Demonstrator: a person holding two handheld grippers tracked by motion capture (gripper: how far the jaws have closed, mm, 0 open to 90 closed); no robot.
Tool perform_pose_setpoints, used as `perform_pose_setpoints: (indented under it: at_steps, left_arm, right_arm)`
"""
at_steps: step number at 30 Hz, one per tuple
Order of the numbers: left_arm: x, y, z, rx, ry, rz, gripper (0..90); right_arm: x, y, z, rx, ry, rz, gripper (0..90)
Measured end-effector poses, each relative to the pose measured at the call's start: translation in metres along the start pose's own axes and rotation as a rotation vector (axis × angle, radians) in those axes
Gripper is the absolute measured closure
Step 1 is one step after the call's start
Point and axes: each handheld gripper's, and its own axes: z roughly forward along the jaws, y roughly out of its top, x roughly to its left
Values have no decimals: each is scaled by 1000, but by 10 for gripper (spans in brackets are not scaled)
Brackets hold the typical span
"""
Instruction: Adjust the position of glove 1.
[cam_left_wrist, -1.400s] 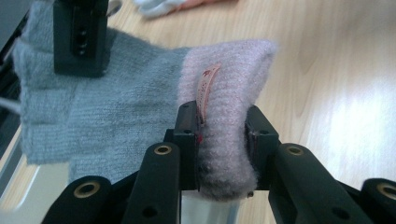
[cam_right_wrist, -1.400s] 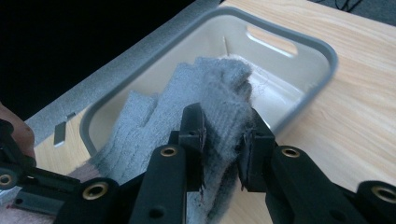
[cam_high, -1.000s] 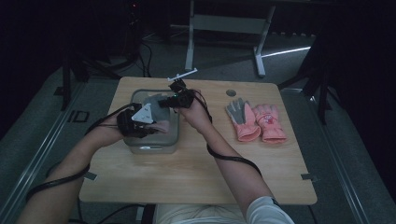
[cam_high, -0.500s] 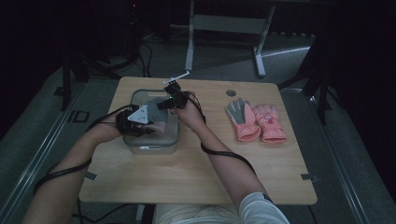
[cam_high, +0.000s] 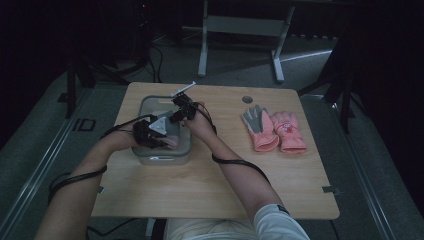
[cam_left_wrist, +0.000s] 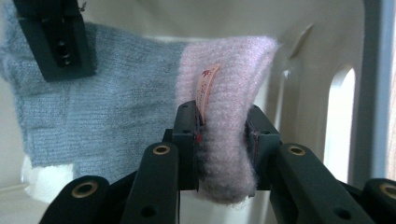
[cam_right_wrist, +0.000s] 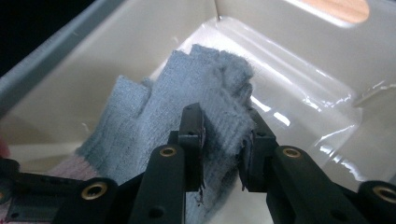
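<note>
From the high view the scene is dim, and the hands and grippers cover most of the bin on the table, so what lies inside is hard to make out there beyond a pale pink patch. The gripper views are clearer. The left gripper has its jaws closed on the pink cuff of a knitted glove; the cuff fills the gap between the jaws and bulges above and below them, with a small tag hanging just above the left jaw. Beyond the jaws the glove turns grey and runs off to the left, where the other gripper's jaw covers its upper corner. The right gripper has its jaws clamped on the grey finger end of the glove, a fold pinched between them; the open-tipped fingers spread up and left of the jaws, over the bin's glossy floor. Well to the right of both grippers, two more gloves lie flat on the table.
</note>
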Motion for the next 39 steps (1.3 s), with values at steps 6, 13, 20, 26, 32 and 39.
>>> perform_pose_setpoints:
  at_steps: [6,13,20,26,32,39]
  left_arm:
    - [1,4,12,48,-9,46,702]
    - [1,7,22,71,-53,32,699]
    - [3,8,22,76,-58,-4,634]
    - [5,11,10,74,-46,-93,538]
    - [3,15,-9,56,3,-131,449]
    - [-12,30,-36,-53,8,-150,462]
  right_arm:
    - [3,1,4,31,-36,-19,711]
    - [2,0,1,16,-52,-16,641]
    - [-2,-4,-10,4,-35,-16,610]
    - [1,-5,-34,-34,-8,-39,586]
    - [3,-9,-55,-56,-6,-52,577]
    - [2,-29,-84,-68,-19,-86,568]
